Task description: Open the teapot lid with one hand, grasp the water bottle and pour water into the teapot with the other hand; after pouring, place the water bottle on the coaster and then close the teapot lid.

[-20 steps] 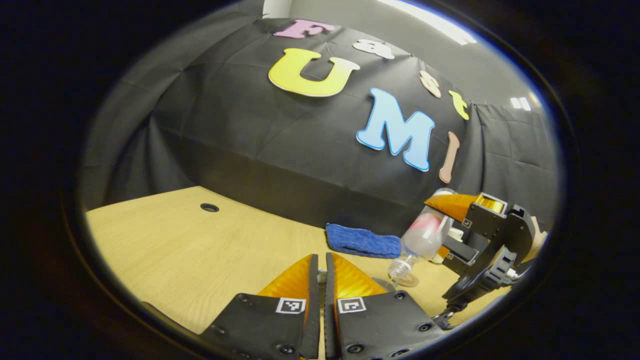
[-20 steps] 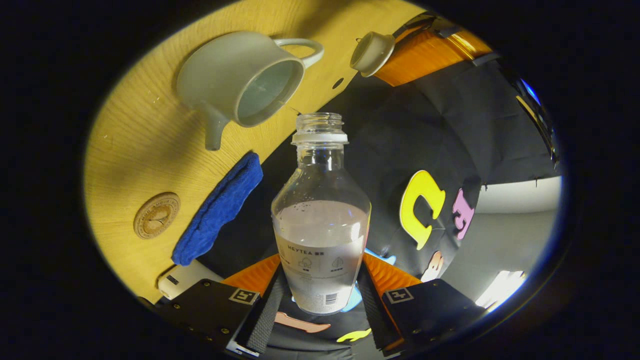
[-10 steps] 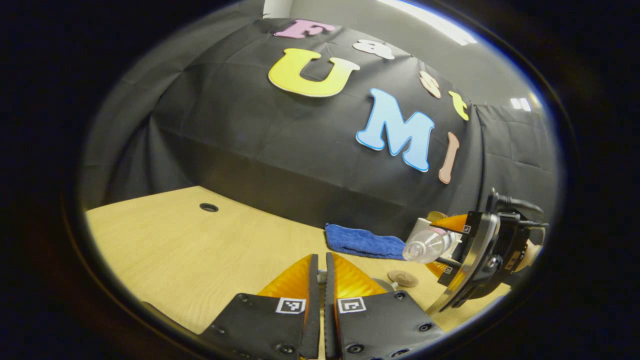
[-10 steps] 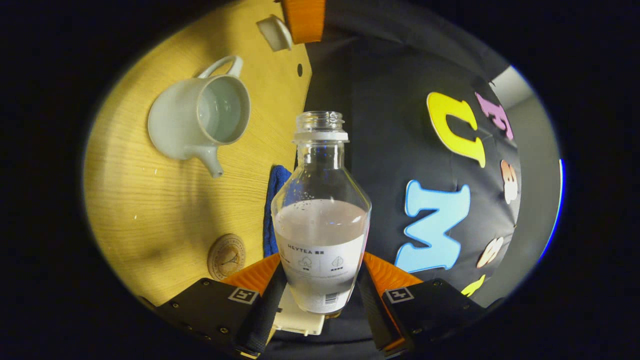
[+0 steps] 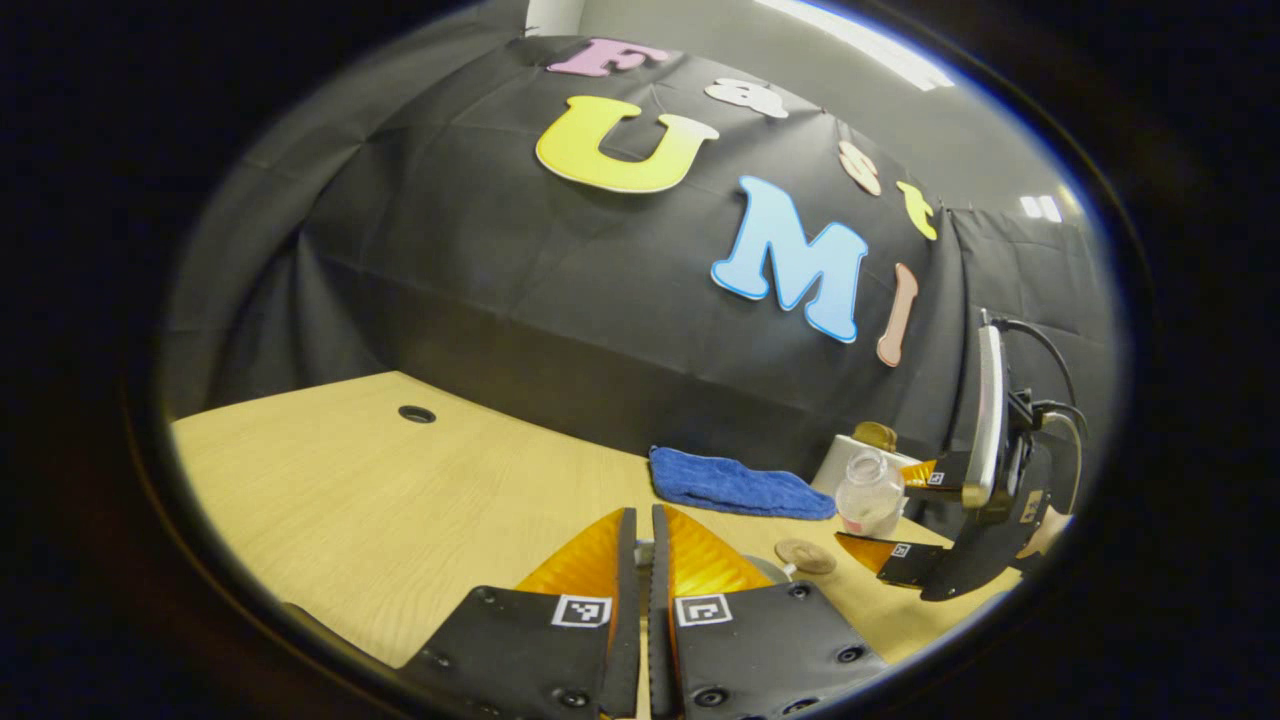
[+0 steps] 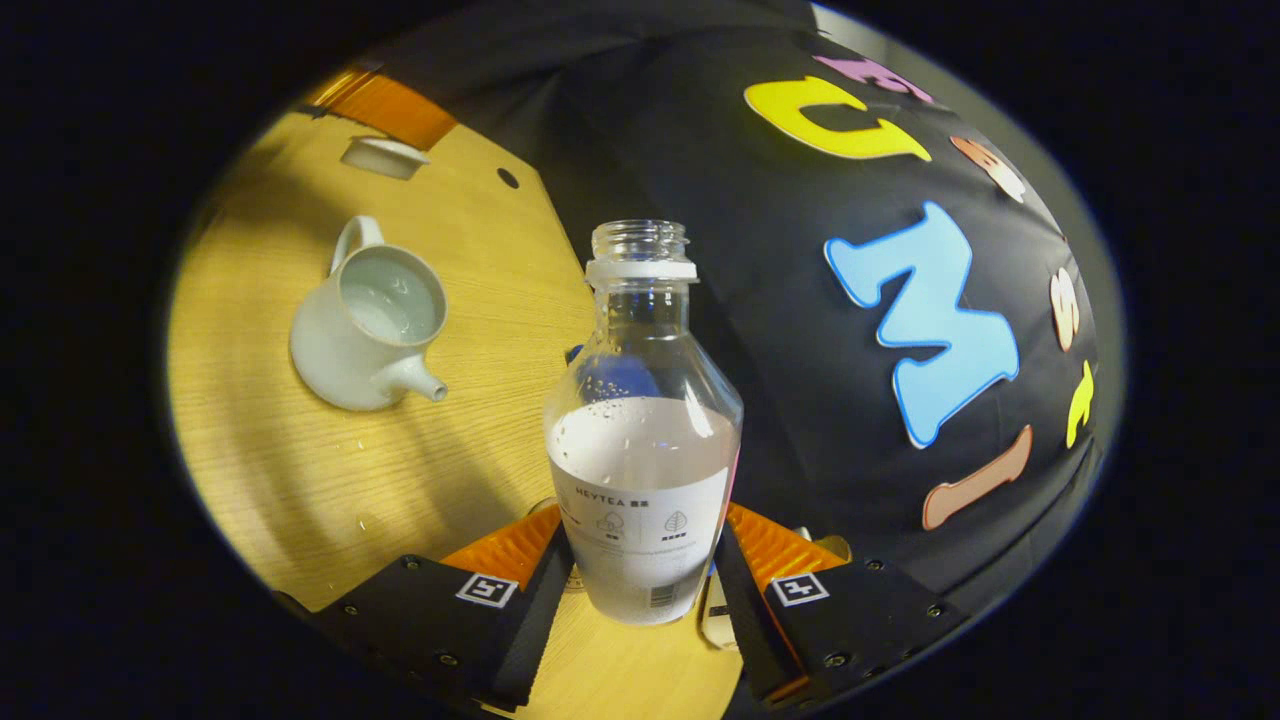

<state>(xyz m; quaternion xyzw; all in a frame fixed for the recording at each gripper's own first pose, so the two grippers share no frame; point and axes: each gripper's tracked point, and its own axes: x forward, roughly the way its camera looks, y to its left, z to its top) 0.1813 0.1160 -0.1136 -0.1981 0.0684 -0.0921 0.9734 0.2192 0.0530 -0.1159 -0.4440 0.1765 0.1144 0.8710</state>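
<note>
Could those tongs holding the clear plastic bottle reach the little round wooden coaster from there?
Probably yes: the right tongs grip the clear plastic bottle upright, and bare tabletop surrounds the round wooden coaster.

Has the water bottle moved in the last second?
Yes. The water bottle swung from tipped mouth-down to upright, nearer the coaster beside the blue cloth.

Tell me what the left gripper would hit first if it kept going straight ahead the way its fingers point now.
Probably the black cloth booth wall. The left gripper points across bare light wooden table with nothing in line; the folded blue towel lies off to the side. Depth is hard to judge through the fisheye.
</note>
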